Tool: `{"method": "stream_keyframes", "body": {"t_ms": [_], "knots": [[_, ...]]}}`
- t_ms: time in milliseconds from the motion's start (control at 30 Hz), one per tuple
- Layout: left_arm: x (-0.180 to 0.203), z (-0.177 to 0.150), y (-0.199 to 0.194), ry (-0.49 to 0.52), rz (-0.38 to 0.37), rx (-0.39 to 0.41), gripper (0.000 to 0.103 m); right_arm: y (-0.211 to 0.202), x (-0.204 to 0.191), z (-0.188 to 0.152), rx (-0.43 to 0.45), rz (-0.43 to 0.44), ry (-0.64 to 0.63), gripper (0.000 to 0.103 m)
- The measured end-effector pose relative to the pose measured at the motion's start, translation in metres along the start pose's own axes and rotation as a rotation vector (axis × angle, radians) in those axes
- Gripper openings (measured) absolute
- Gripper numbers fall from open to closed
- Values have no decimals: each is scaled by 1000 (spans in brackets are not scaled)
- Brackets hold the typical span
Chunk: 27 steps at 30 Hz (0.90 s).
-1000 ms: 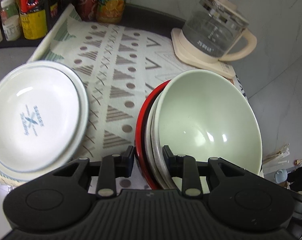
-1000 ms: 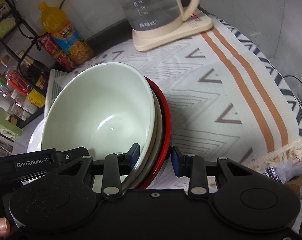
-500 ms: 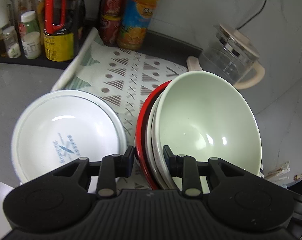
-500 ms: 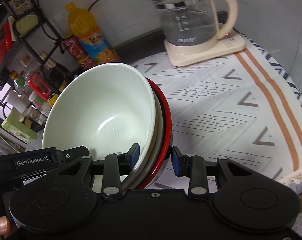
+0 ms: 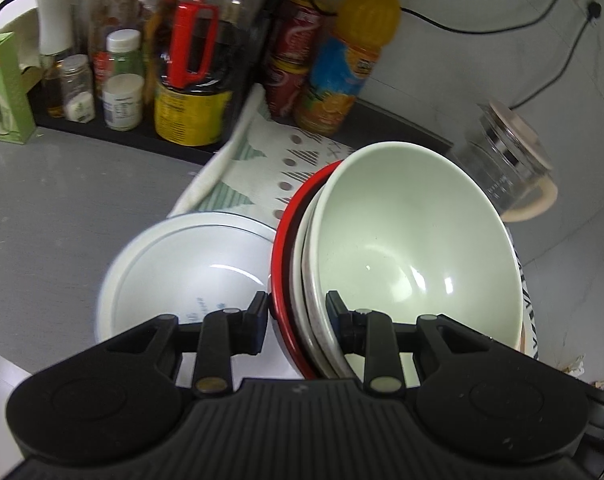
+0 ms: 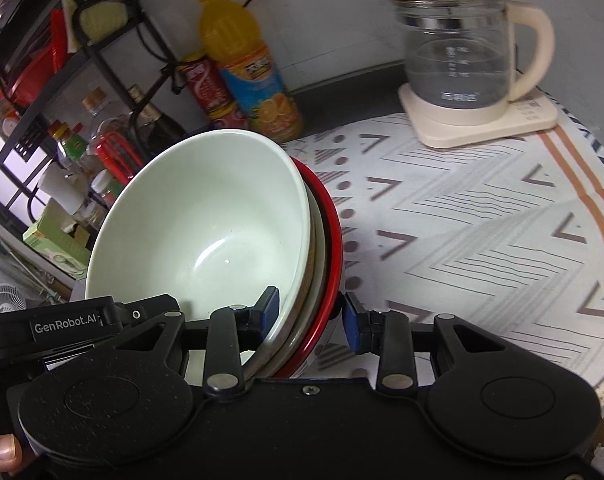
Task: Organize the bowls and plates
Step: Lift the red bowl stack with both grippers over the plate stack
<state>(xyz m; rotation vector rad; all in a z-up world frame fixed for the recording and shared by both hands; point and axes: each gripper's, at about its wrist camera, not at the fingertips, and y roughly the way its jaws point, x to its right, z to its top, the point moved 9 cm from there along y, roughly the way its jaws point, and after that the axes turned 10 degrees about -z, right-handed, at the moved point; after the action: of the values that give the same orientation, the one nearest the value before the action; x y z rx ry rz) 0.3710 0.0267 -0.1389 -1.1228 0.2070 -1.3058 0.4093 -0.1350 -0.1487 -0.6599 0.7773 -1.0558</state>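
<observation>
A stack of nested dishes hangs in the air between both grippers: a pale green bowl (image 5: 413, 236) inside whitish bowls, with a red-rimmed one (image 5: 280, 240) outermost. My left gripper (image 5: 298, 312) is shut on the stack's rims at its near left edge. My right gripper (image 6: 311, 312) is shut on the same stack (image 6: 206, 224) at its near right edge, and the red rim (image 6: 333, 240) sits between its blue pads. Below and left of the stack, white plates (image 5: 170, 264) with a blue mark rest on the grey counter (image 5: 62, 200).
A patterned cloth (image 6: 461, 220) covers the table, with a glass kettle (image 6: 457, 64) on its cream base at the back. An orange juice bottle (image 5: 345, 64) and red cans (image 5: 294, 60) stand by the wall. A black rack with jars and bottles (image 5: 122, 64) is at the left.
Both grippers have lifted the bowl stack and carried it toward the rack and bottles. The white plates have slid lower and partly behind the left gripper. The kettle has receded to the right.
</observation>
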Motion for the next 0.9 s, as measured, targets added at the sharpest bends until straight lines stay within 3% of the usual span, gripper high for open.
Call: {"method": "stream_keyframes", "body": {"t_ms": [500,900], "knots": [[-69,4,-16,-71,49,-3,28,21,-72,-11,-45,37,-61,34],[-99,-6,-4,-93,58,-63,28,44,-90,-39,-118,16,-73,34]]}}
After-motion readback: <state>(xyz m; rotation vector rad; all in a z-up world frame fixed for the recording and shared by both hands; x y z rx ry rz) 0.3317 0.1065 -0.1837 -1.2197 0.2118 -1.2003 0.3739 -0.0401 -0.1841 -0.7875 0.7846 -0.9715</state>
